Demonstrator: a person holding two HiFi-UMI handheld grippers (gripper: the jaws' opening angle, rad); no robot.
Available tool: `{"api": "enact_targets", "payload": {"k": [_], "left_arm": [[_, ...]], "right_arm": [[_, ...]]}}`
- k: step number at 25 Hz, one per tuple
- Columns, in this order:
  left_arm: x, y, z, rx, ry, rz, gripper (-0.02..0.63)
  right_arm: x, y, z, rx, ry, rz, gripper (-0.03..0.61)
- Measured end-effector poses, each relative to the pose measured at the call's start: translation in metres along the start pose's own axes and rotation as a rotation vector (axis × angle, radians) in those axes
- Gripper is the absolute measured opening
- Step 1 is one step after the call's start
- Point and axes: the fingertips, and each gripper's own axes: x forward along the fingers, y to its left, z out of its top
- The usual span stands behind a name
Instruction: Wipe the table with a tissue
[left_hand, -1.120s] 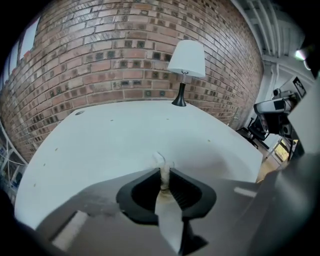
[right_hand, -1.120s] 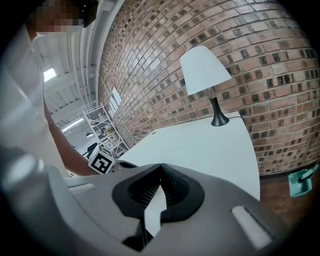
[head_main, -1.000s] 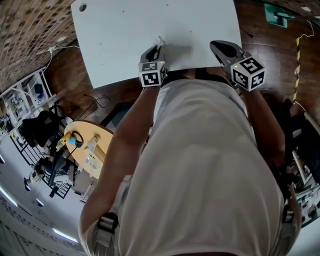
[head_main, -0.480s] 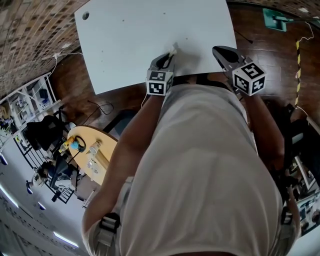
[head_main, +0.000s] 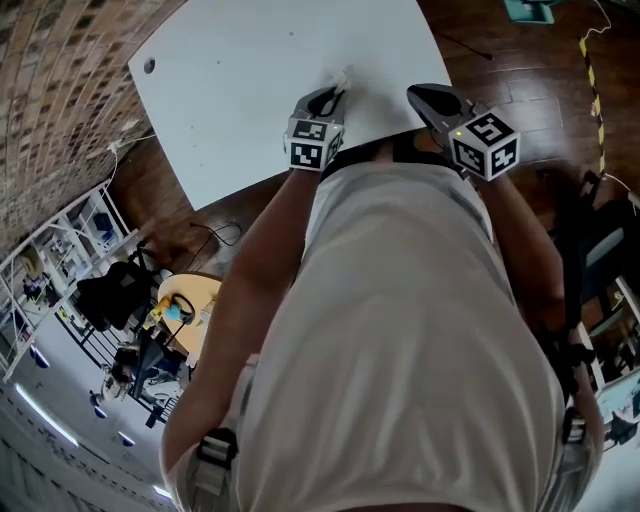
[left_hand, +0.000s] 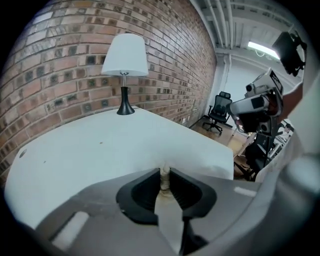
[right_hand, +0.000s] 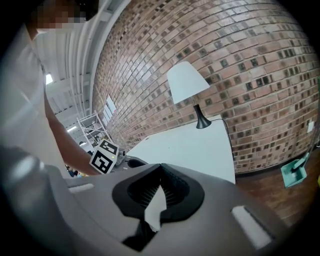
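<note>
Left gripper view puts the tissue (left_hand: 164, 182) at the very tips of the left claw (left_hand: 164, 170), whose jaws are pressed together on it, so that a small twisted tuft pokes out past them. Pinching it that far forward leaves paper free ahead of the hard tips, which is what should meet the surface in a wipe. From the head view the tuft points down at the near part of the white counter (head_main: 250, 80), not far in from the edge by the person's body. Whether the paper actually touches the surface cannot be settled from here; it looks to be at or just above it.

The right claw (right_hand: 161, 167) has its jaws together on nothing. It hangs over the counter's near edge, beside the left one but apart from it. It probably sits there simply to stay out of the wiping path, since one claw is enough for this job.

Farther off, a white-shaded lamp (left_hand: 125, 70) stands at the counter's far side against the brick wall (left_hand: 60, 60). The broad stretch between it and the tissue is bare, so a sweep has room.
</note>
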Motion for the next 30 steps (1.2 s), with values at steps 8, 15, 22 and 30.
{"api": "enact_targets", "payload": {"k": [8,15,22,30], "left_arm": [[0.033,0.015,0.015,0.044,0.058,0.0,0.068],[0.034,0.021,0.013,0.035,0.07,-0.021,0.071],[0.024,0.031,0.005,0.064,0.113,-0.006,0.071],[0.011,0.061,0.001,-0.002,0.13,0.098,0.069]], "right_arm": [[-0.029,-0.01,-0.007,0.04,-0.04,-0.077,0.008],[-0.042,-0.019,-0.009,0.063,-0.058,-0.125,0.008],[-0.024,-0.009,0.0,0.045,-0.049,-0.09,0.008],[-0.007,0.002,0.004,0.008,-0.019,-0.047,0.008]]}}
